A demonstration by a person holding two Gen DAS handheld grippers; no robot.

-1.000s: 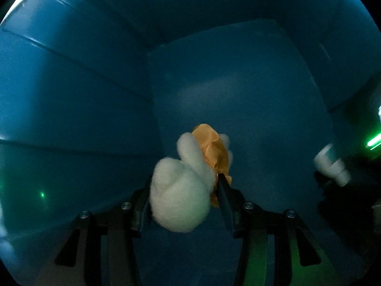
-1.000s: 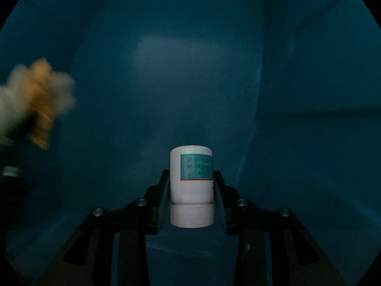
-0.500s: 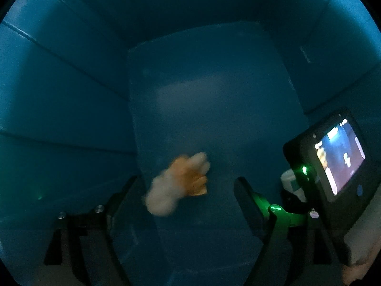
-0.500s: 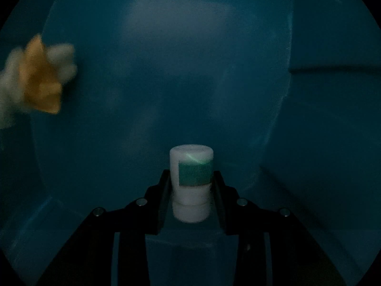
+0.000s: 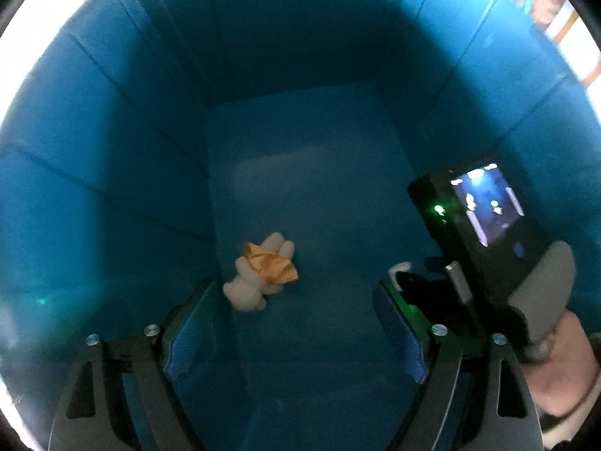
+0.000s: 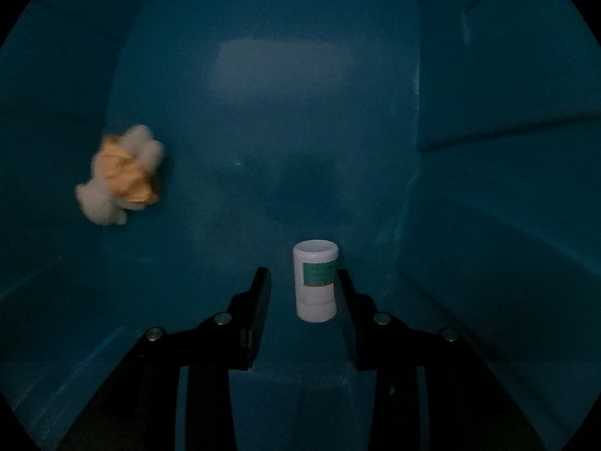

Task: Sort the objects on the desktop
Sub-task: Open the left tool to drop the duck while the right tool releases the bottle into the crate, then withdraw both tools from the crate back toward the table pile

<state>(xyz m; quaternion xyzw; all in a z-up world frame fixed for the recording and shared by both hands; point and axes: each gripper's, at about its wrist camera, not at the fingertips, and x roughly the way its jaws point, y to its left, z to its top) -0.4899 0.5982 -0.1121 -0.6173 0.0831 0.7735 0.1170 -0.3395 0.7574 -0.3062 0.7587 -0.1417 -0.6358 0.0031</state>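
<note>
Both grippers are inside a deep blue bin (image 5: 112, 150). A white plush toy with an orange cloth (image 5: 259, 278) lies on the bin floor, just ahead of my left gripper (image 5: 295, 323), which is open and holds nothing. In the right wrist view the same plush toy (image 6: 120, 180) is blurred at the left. My right gripper (image 6: 302, 274) is open. A white bottle with a green label (image 6: 315, 285) stands between its fingers, close to the right finger with a gap on the left. Only the bottle's top (image 5: 400, 267) shows in the left wrist view.
The right gripper's body with its lit screen (image 5: 484, 203) and the person's hand (image 5: 556, 376) fill the right side of the left wrist view. Ribbed blue bin walls (image 6: 488, 188) close in all round. A bright room shows above the rim (image 5: 571, 30).
My left gripper opened, dropped the plush toy onto the bin floor and drew back. My right gripper opened and let go of the white bottle.
</note>
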